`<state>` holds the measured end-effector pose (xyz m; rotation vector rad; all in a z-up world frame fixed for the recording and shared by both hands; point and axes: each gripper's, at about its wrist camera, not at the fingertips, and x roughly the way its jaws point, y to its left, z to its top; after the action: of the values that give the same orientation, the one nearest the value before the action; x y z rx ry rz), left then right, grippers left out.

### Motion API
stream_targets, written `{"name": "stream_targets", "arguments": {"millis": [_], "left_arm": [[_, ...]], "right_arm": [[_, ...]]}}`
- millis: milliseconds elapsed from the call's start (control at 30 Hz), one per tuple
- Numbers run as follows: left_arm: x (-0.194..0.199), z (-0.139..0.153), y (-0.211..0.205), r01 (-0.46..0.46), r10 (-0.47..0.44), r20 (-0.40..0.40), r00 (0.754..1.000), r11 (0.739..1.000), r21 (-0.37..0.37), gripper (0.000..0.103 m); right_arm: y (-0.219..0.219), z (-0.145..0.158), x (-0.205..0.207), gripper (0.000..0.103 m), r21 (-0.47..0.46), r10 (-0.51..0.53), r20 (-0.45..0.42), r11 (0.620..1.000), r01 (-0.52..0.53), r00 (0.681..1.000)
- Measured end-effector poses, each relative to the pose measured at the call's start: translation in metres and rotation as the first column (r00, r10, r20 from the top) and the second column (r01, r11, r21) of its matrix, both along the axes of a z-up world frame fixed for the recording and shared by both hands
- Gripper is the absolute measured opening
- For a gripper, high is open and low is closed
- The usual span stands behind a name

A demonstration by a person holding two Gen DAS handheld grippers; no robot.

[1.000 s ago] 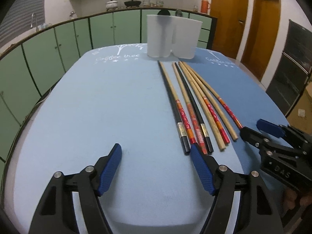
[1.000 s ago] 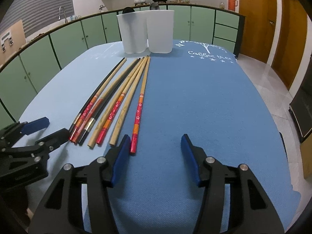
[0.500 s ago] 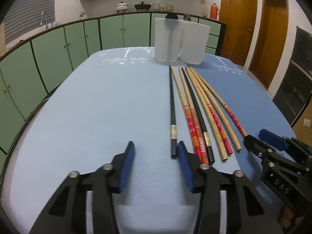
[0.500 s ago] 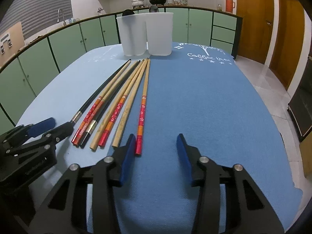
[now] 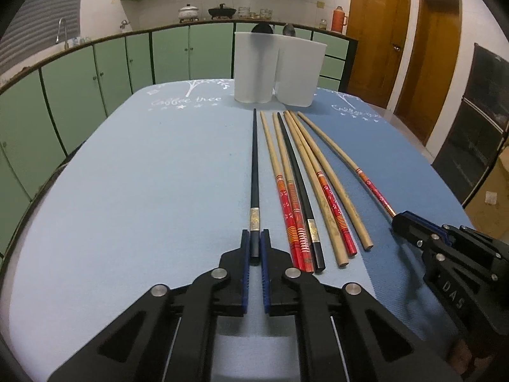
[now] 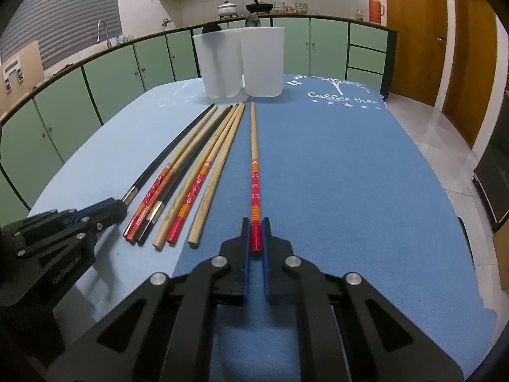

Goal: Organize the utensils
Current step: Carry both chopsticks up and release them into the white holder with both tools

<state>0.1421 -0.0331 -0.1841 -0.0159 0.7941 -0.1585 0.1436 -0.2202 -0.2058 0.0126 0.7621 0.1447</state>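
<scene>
Several chopsticks lie side by side on the blue tablecloth (image 5: pixel 143 191). My left gripper (image 5: pixel 254 248) is shut on the near end of a black chopstick (image 5: pixel 254 165), the leftmost one. My right gripper (image 6: pixel 255 235) is shut on the red end of a wooden chopstick (image 6: pixel 254 146), the rightmost one. Both chopsticks lie on the cloth. The remaining chopsticks (image 5: pixel 305 197) lie between them, also in the right wrist view (image 6: pixel 197 172). Two white holders (image 5: pixel 276 70) stand at the table's far end, also in the right wrist view (image 6: pixel 241 60).
The right gripper's body (image 5: pixel 451 254) shows at the right of the left wrist view; the left gripper's body (image 6: pixel 63 226) shows at the left of the right wrist view. Green cabinets (image 5: pixel 95 73) ring the table. Wooden doors (image 5: pixel 375 31) stand at the right.
Both grippers moved forward and closed: the left on the black chopstick's end, the right on the red-ended chopstick. These two chopsticks now lie apart from the bundle.
</scene>
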Motion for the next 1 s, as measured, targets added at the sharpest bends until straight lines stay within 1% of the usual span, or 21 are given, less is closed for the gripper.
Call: {"name": "stream_targets", "arguments": {"millis": [167, 267, 467, 567, 667, 733, 800, 1000], "left_arm": [[-0.007, 0.026, 0.002, 0.008, -0.01, 0.05, 0.999, 0.999, 0.045, 0.006], [-0.011, 0.052, 0.003, 0.013, -0.019, 0.108, 0.994, 0.998, 0.061, 0.006], [-0.012, 0.098, 0.008, 0.014, -0.02, 0.199, 0.98, 0.999, 0.033, 0.006], [-0.008, 0.115, 0.01, 0.022, -0.026, 0.239, 0.971, 1.0, 0.022, 0.006], [0.001, 0.137, 0.011, 0.037, -0.035, 0.283, 0.959, 0.999, -0.001, 0.006], [0.007, 0.147, 0.01, 0.042, -0.038, 0.303, 0.952, 0.999, -0.005, 0.006], [0.015, 0.157, 0.01, 0.049, -0.042, 0.323, 0.946, 0.999, -0.013, 0.006], [0.039, 0.177, 0.018, 0.049, -0.03, 0.351, 0.936, 0.998, -0.046, 0.006]], "right_arm": [[-0.008, 0.026, -0.001, 0.005, 0.004, 0.009, 0.043, 1.0, -0.009, 0.999], [-0.013, 0.041, 0.0, 0.005, 0.024, 0.009, 0.06, 1.0, -0.011, 0.998], [-0.019, 0.078, 0.001, 0.005, 0.057, 0.023, 0.115, 0.998, -0.029, 0.993], [-0.024, 0.102, 0.006, 0.005, 0.089, 0.035, 0.147, 0.995, -0.048, 0.988], [-0.028, 0.12, 0.015, 0.005, 0.106, 0.04, 0.158, 0.993, -0.057, 0.987], [-0.032, 0.136, 0.024, 0.005, 0.139, 0.049, 0.169, 0.988, -0.073, 0.984], [-0.035, 0.149, 0.034, 0.005, 0.15, 0.054, 0.176, 0.985, -0.081, 0.983], [-0.039, 0.179, 0.063, 0.005, 0.157, 0.072, 0.178, 0.982, -0.1, 0.981]]}}
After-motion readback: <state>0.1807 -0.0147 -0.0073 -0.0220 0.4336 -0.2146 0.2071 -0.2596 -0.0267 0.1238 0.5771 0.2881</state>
